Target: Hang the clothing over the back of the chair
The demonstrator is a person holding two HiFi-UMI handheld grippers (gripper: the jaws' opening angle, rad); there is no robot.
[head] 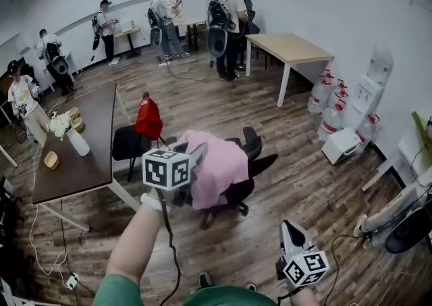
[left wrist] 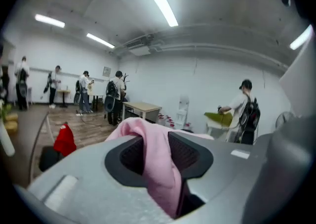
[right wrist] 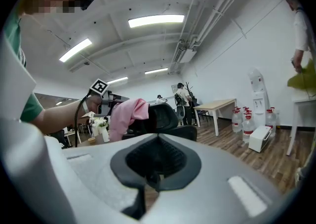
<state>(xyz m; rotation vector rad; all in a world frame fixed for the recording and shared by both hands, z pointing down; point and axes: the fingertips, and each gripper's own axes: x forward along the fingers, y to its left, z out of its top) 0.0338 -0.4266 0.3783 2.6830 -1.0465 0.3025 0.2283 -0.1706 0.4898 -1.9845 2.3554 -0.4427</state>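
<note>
A pink garment (head: 217,166) lies draped over the back of a black office chair (head: 251,142) in the middle of the floor. My left gripper (head: 194,161) is at the garment's left edge, over the chair back. In the left gripper view a fold of the pink garment (left wrist: 159,166) hangs between the pads, with a dark gap beside it on the right, so the jaws stand slightly apart round it. My right gripper (head: 291,229) is low at the front right, away from the chair, its jaws together on nothing. From there the chair (right wrist: 162,118) and pink garment (right wrist: 126,115) show ahead.
A red garment (head: 148,119) hangs on a second black chair beside a dark table (head: 84,163) with a vase of flowers (head: 70,134). A light wooden table (head: 291,48) stands behind, water bottles (head: 327,98) and a dispenser (head: 371,88) at the right wall. Several people work at the back.
</note>
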